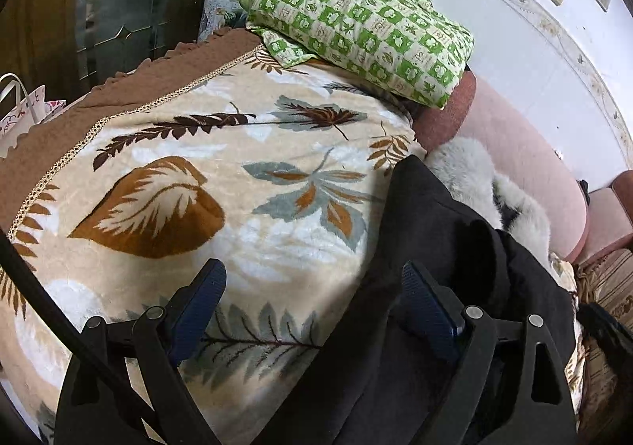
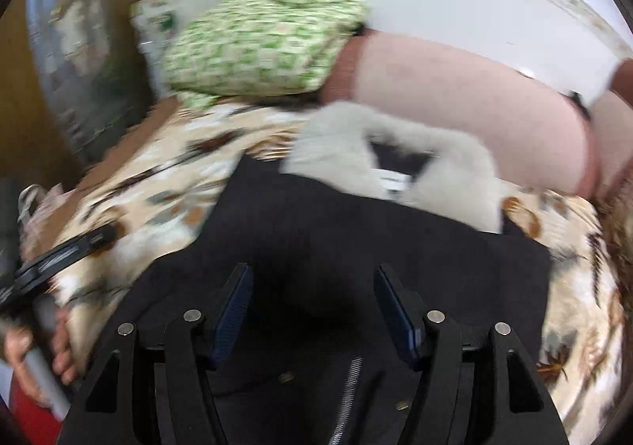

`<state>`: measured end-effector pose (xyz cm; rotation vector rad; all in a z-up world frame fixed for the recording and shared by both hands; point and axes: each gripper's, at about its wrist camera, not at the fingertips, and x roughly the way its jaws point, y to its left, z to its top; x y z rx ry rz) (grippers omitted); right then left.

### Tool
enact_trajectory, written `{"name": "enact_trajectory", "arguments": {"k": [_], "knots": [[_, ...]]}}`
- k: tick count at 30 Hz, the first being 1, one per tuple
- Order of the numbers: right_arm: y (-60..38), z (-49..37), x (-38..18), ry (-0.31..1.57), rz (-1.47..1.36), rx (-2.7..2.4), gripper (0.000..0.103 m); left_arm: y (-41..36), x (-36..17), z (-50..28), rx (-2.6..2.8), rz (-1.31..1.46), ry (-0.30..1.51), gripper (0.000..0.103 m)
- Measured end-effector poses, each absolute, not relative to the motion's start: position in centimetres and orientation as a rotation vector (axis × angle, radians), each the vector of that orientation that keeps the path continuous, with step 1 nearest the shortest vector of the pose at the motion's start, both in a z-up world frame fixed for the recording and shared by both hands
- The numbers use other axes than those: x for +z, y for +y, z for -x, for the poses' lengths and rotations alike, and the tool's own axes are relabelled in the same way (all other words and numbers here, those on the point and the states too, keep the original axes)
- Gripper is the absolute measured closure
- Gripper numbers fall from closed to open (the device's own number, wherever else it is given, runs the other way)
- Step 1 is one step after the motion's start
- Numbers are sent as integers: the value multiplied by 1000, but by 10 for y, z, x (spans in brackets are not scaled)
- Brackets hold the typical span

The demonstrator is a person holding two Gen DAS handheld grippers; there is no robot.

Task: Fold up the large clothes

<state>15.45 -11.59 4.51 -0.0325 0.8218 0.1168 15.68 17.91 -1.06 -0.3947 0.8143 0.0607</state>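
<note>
A large black coat [image 2: 336, 215] with a pale fur collar [image 2: 395, 152] lies spread on a leaf-patterned blanket [image 1: 198, 176]. In the left wrist view the coat [image 1: 435, 239] lies at the right, its fur collar [image 1: 474, 176] beyond it. My left gripper [image 1: 312, 283] is open, over the coat's left edge and the blanket, holding nothing. My right gripper [image 2: 312, 286] is open above the coat's lower middle, near a zipper [image 2: 348, 397]. The right wrist view is motion-blurred. The left gripper [image 2: 59, 255] shows at its left edge, held by a hand.
A green checked folded quilt [image 1: 356, 21] lies at the bed's head. A pink padded headboard [image 1: 526, 168] runs along the right, also seen in the right wrist view [image 2: 474, 101]. A brown bedspread edge [image 1: 59, 128] and a paper bag [image 1: 23, 108] sit at the left.
</note>
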Motion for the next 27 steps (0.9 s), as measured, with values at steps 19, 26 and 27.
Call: {"name": "enact_trajectory", "arguments": {"k": [19, 26, 27], "knots": [[-29, -201, -41, 868, 226, 48, 83, 187, -13, -159, 84, 420, 826, 13], [-9, -220, -12, 835, 109, 123, 86, 185, -18, -162, 70, 436, 850, 13], [-8, -223, -13, 845, 93, 132, 86, 184, -18, -162, 73, 432, 852, 13]]}}
